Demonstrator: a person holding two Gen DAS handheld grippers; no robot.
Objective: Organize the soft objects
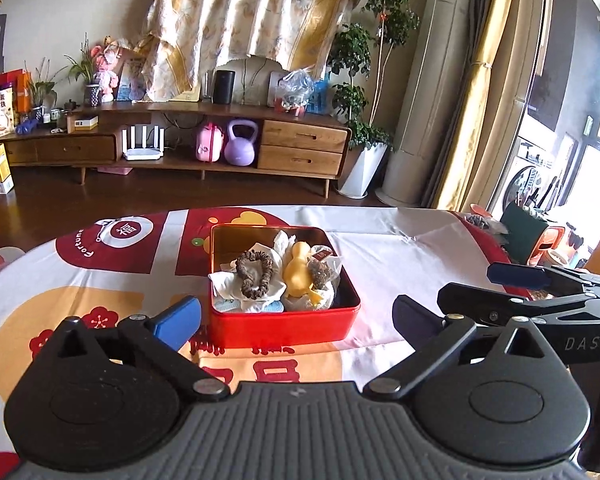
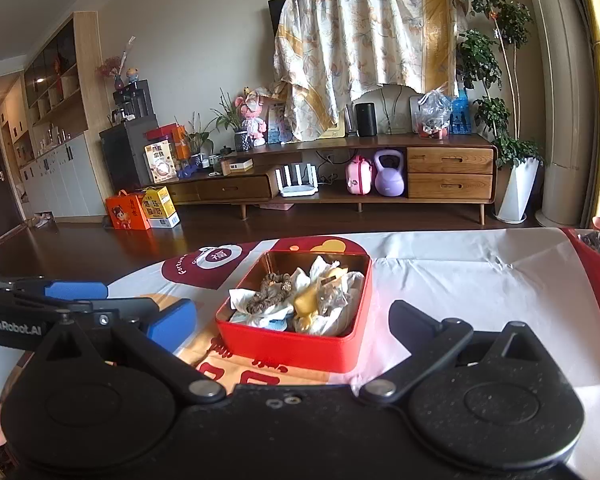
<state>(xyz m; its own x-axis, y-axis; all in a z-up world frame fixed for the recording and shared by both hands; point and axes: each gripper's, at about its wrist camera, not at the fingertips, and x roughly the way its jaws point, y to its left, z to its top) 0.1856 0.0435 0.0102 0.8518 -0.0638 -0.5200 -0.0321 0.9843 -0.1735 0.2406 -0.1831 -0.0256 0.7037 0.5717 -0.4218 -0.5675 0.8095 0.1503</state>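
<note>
A red tin box (image 1: pixel 284 326) stands on the table's patterned cloth (image 1: pixel 400 256); it also shows in the right wrist view (image 2: pixel 288 346). Inside lie a brown scrunchie (image 1: pixel 256 274), a yellow soft duck (image 1: pixel 298 274), a clear packet with dark contents (image 1: pixel 324 268) and white cloths (image 1: pixel 228 282). My left gripper (image 1: pixel 296 318) is open and empty, its blue fingers on either side of the box's near wall. My right gripper (image 2: pixel 292 328) is open and empty, just in front of the box. The right gripper also appears at the right of the left wrist view (image 1: pixel 540 292).
A wooden TV cabinet (image 1: pixel 180 148) stands beyond the table, with a purple kettlebell (image 1: pixel 241 143) and a pink case (image 1: pixel 209 142). A potted plant (image 1: pixel 364 80) and curtains are at right. Small items lie at the table's far right edge (image 1: pixel 480 220).
</note>
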